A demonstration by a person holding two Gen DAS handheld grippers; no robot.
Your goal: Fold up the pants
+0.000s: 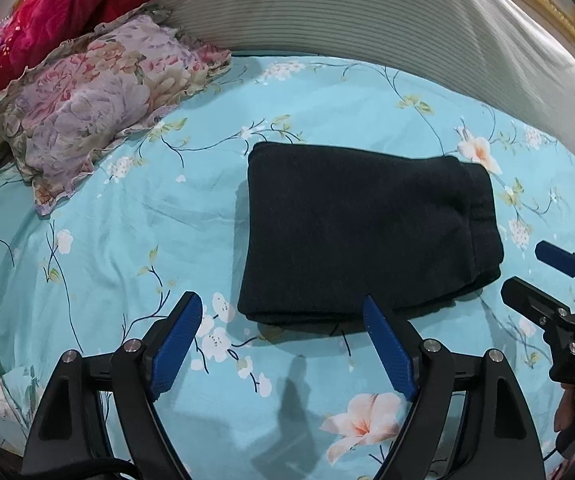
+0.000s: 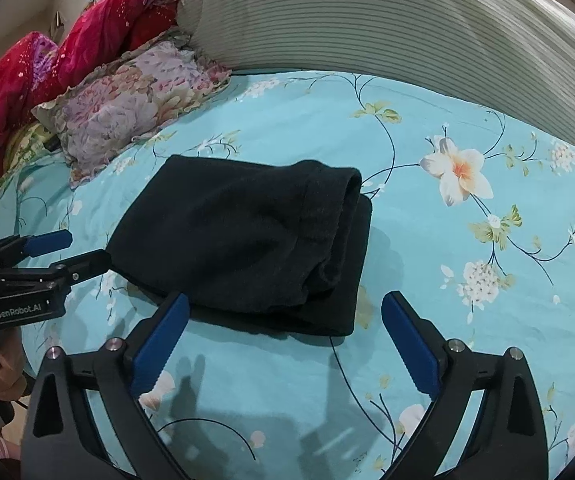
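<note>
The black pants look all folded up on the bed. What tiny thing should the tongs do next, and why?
Probably just lift both tongs up and away. The black pants already lie in a neat folded stack on the blue flowered sheet, and the left tongs and right tongs stand open, holding nothing. Perhaps one pat to flatten the thick end.

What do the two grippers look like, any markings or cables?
Both match: black linkage arms with silver pivot pins, blue ribbed pads on the jaws. The left gripper reads "GenRobot.AI" on its body in the right wrist view, with a black cable low beside it. The right gripper shows "DAS" on its body in the left wrist view. No sleeves in view.
</note>
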